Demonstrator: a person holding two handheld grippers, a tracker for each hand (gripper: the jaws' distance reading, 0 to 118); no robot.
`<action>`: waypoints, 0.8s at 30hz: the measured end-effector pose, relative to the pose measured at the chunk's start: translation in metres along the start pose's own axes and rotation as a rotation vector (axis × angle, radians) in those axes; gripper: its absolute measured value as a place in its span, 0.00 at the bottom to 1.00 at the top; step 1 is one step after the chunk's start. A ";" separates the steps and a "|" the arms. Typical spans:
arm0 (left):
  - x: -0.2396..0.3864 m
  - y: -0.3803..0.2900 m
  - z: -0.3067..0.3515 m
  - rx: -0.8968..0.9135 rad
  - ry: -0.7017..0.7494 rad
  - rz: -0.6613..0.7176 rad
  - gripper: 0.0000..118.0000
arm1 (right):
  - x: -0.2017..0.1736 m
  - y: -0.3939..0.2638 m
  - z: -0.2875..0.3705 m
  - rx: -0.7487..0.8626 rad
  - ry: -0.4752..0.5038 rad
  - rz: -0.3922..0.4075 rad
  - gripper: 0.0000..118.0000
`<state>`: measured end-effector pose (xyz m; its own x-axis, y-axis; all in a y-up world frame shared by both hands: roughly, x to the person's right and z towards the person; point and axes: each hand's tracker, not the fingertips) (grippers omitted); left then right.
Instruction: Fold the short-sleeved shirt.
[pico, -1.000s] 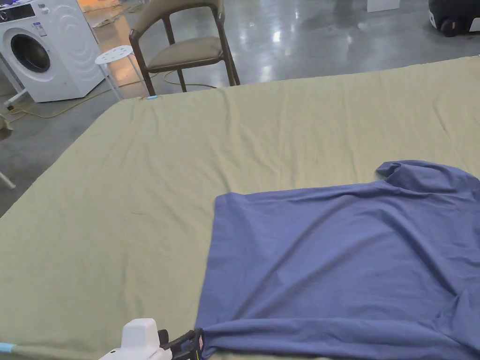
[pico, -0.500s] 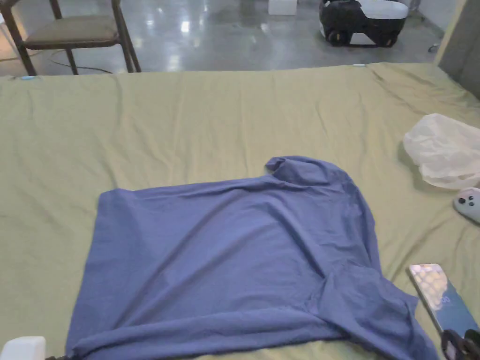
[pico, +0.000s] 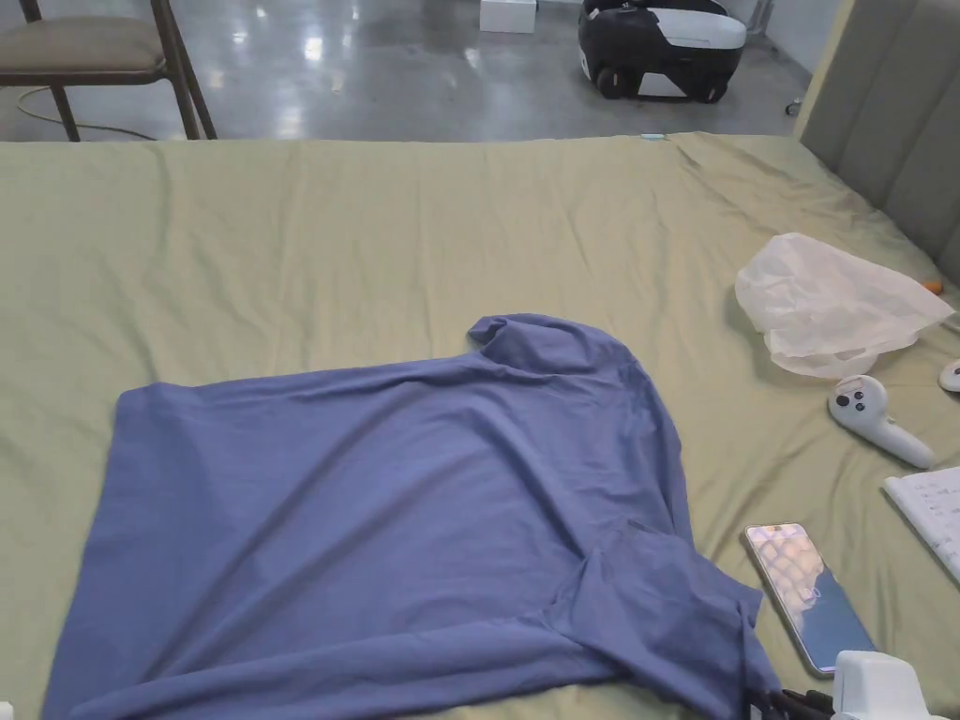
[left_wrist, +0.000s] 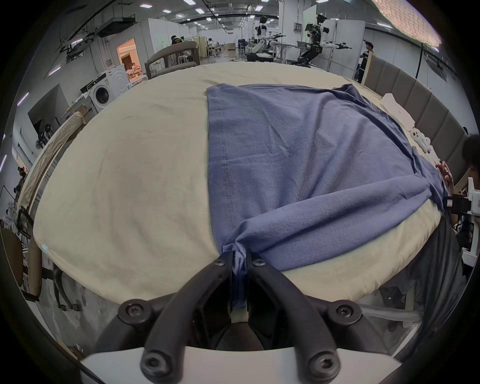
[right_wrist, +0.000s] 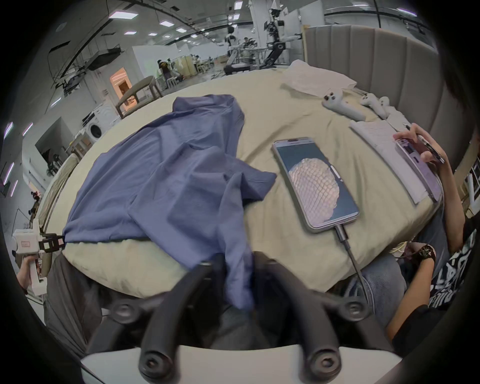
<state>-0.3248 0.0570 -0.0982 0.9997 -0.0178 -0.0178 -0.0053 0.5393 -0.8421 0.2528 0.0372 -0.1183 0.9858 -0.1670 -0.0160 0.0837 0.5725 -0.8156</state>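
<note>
A blue short-sleeved shirt (pico: 375, 525) lies spread, a little rumpled, on the olive bed sheet (pico: 375, 234), collar end toward the headboard. In the left gripper view my left gripper (left_wrist: 239, 259) is shut on the shirt's (left_wrist: 298, 156) near hem corner at the bed's front edge. My right gripper (right_wrist: 236, 259) is shut on the near sleeve end of the shirt (right_wrist: 168, 169), which hangs down between its jaws. The head view has the right gripper (pico: 778, 703) at the bottom right, touching the sleeve. Each gripper view also catches the other gripper far off: left gripper (right_wrist: 52, 243), right gripper (left_wrist: 457, 205).
A phone on a cable (pico: 806, 595) lies just right of the sleeve. Beyond it are white controllers (pico: 877, 417), a paper pad (pico: 928, 506) and a plastic bag (pico: 830, 305). A padded headboard (pico: 891, 122) stands on the right. Another person's hand (right_wrist: 420, 148) holds a phone at the near right.
The head camera has swung to the right, bringing the phone, controllers and my right gripper into the picture. The shirt lies as before, both corners still held.
</note>
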 end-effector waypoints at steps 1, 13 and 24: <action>-0.003 -0.001 0.000 0.000 0.000 0.000 0.06 | 0.000 0.001 -0.001 0.001 0.003 0.001 0.10; -0.039 0.055 0.021 0.223 -0.079 0.094 0.03 | -0.024 0.087 0.020 0.226 0.016 0.066 0.03; -0.058 0.182 -0.067 0.190 -0.046 0.167 0.03 | -0.051 0.229 -0.090 0.186 -0.079 0.161 0.03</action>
<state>-0.3853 0.1004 -0.2866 0.9854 0.1208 -0.1199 -0.1702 0.6804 -0.7128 0.2088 0.1047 -0.3568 0.9963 -0.0028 -0.0860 -0.0571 0.7260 -0.6853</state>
